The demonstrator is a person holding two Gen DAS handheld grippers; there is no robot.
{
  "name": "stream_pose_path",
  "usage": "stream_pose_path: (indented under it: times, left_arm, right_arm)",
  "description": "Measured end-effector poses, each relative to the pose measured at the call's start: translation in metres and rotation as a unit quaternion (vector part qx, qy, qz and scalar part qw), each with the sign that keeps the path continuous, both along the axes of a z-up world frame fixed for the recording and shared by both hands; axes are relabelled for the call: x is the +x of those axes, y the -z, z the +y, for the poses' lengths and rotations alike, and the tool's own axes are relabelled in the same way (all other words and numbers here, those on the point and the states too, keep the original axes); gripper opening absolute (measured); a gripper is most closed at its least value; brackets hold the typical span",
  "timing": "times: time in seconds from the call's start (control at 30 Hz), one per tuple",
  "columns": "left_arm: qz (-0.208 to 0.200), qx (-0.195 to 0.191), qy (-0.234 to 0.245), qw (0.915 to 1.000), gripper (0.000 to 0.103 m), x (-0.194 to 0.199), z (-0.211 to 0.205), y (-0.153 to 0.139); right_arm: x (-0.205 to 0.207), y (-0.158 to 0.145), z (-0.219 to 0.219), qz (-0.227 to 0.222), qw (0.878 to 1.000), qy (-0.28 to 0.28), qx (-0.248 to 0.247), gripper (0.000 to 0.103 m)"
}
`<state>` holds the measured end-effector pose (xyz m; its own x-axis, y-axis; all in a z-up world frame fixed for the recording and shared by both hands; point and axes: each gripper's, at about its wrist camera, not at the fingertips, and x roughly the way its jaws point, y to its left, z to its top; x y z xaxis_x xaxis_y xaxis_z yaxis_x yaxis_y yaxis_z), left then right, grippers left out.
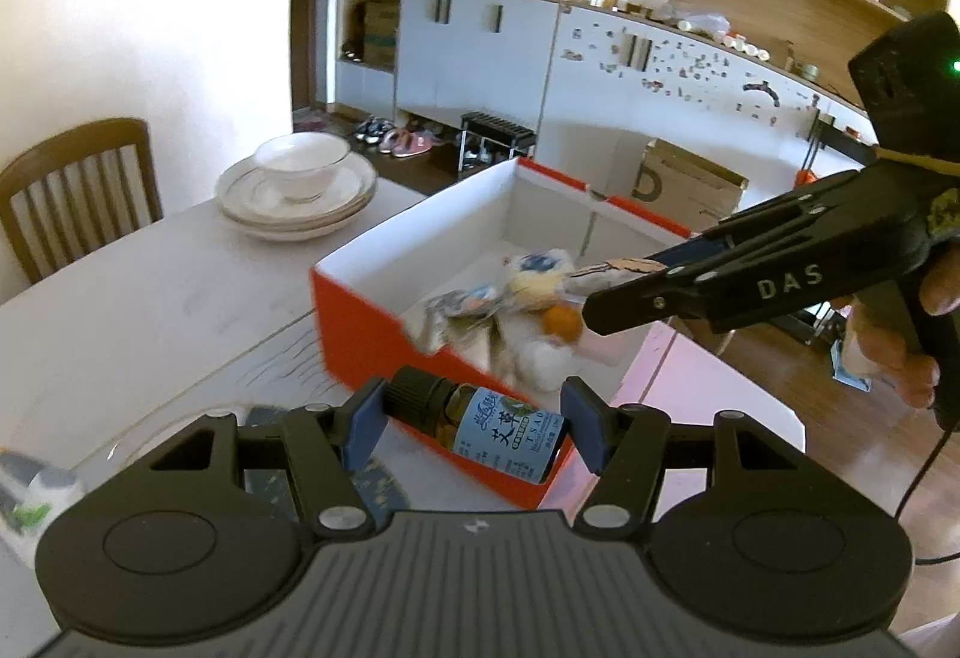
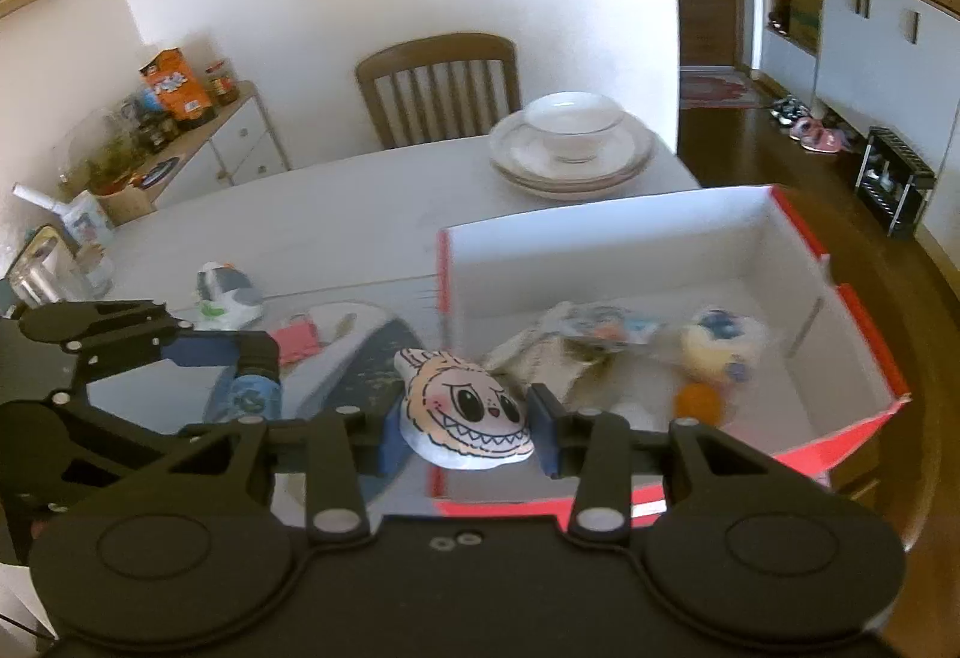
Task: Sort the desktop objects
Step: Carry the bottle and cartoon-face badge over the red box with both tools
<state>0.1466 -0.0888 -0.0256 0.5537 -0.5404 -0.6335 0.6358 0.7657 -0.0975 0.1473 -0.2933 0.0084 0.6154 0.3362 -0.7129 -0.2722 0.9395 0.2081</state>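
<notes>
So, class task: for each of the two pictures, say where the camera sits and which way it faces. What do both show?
Left wrist: on the left gripper, facing down over the small bottle it holds toward the red box; the right gripper and a hand show.
Right wrist: on the right gripper, facing down over the cartoon-face toy it holds; the left gripper shows.
Shared: box, stacked plates, chair.

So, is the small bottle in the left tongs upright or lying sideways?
Sideways. The small bottle lies across the left tongs, its black cap against one pad and its base toward the other, above the red box edge.
</notes>
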Motion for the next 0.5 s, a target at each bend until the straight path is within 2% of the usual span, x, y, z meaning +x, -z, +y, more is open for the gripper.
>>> stream_pose_path:
  times: [0.27, 0.5]
  left_arm:
    - [0.003, 0.01, 0.017, 0.9998, 0.062, 0.016, -0.047, 0.003]
    - [0.028, 0.026, 0.021, 0.999, 0.062, 0.041, -0.085, 0.017]
  right_arm:
    - [0.017, 0.005, -0.047, -0.006, 1.0, 0.024, -0.013, 0.041]
    - [0.036, 0.017, -0.08, -0.001, 0.999, 0.037, -0.02, 0.041]
